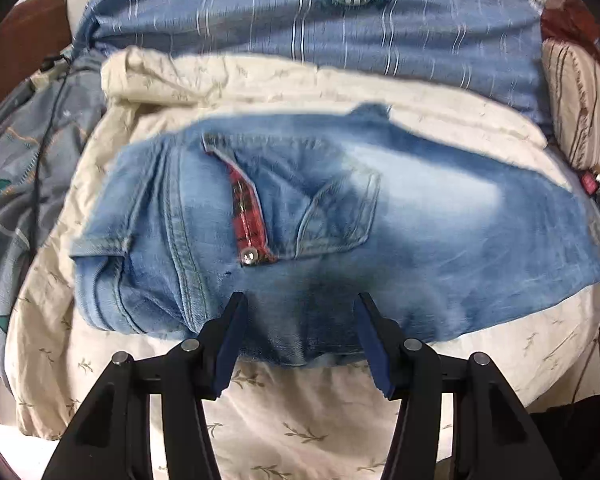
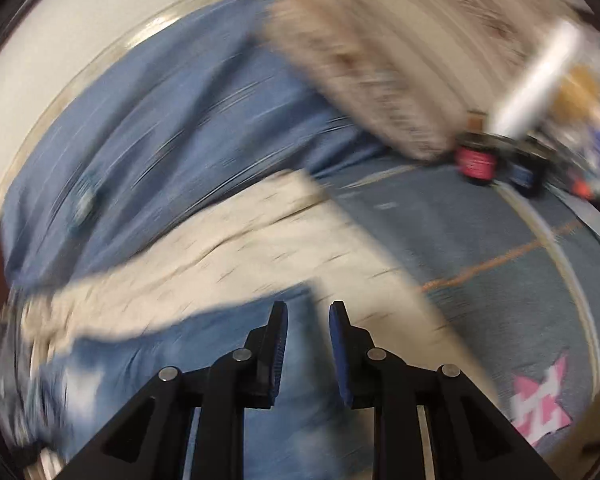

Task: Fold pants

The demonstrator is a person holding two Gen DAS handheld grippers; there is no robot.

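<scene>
Already folded into a compact bundle, by the look of it: jeans (image 1: 300,216) lying on cream quilt (image 1: 260,400), waistband end to the left, red plaid pocket trim (image 1: 247,216) and snap facing up, near edge rolled toward the camera. Left gripper (image 1: 300,312) hovering at that near edge, jaws wide apart, nothing between them, fingertips (image 1: 236,312) at or just over the denim; contact hard to judge. Right gripper (image 2: 308,312) over denim too, jaws narrow with a clear gap, seemingly empty; heavily smeared view, so cannot tell what lies under the tips beyond blue cloth and quilt.

Risks, judged from this layout:

- Pinching only the top layer of the roll, then lifting: unrolls the bundle instead of folding it.
- Catching quilt along with denim, since the edge sits flush on soft bedding; drags the bedding and skews the fold.
- Uneven grips, left wide and right narrow, likely twisting the bundle or leaving a slanted crease.
- Thick seams and pocket flap (image 1: 340,216) resisting a flat fold, springing back open once released.
- Fast right-side motion, suggested by blur, likely to miss the edge or snag the striped blue sheet (image 1: 300,20) beyond.
</scene>
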